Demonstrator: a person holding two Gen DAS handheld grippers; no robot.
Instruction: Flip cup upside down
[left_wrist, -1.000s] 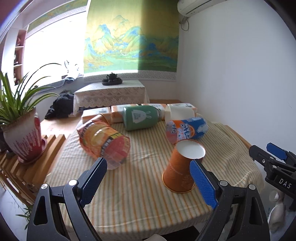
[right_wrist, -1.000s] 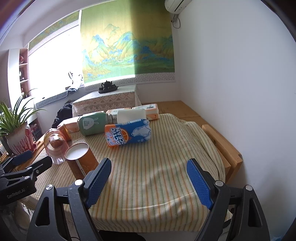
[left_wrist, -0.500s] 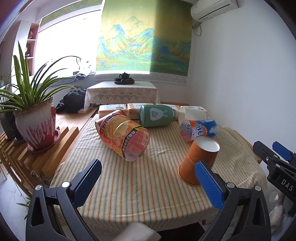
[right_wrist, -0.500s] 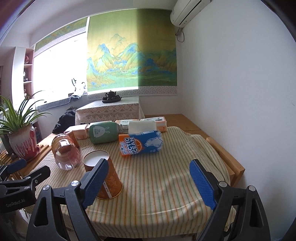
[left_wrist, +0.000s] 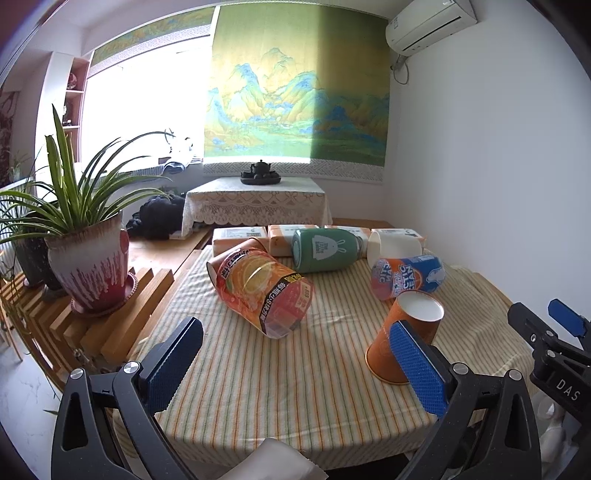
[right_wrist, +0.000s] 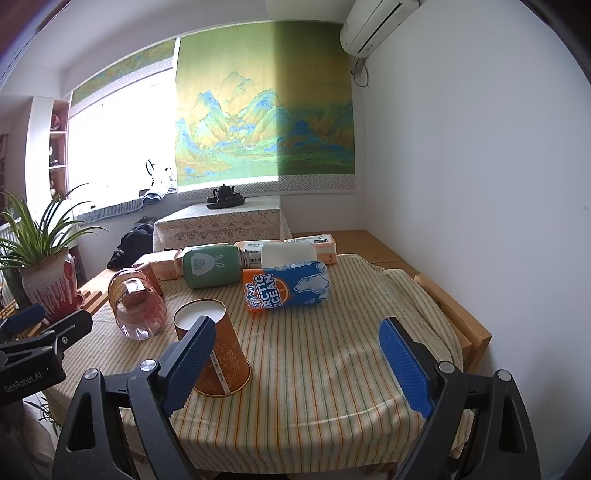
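- Both hand-held grippers hover short of the near table edge with jaws spread wide and nothing between them: the left gripper (left_wrist: 299, 365) and the right gripper (right_wrist: 295, 365).
- Between the two, near the front edge of the striped yellow tablecloth (right_wrist: 332, 362), stands the orange paper cup with a pale leaf pattern (right_wrist: 216, 350); from the left wrist view the same cup (left_wrist: 410, 332) sits partly behind that gripper's right finger.
- Its wide rim rests on the cloth and its white flat bottom faces upward, so the long axis runs roughly vertical and the mouth points down.
- Judging by that pose, the flip looks already done, and the step in hand appears to be release and retreat, with neither gripper touching the cup.
- Any next move calls only for pulling clear without nudging the light cup, which would tip easily.
- Just behind it lie a blue-and-orange drink can (right_wrist: 288, 286) and a clear plastic jar with an orange label (left_wrist: 264, 291), both on their sides.
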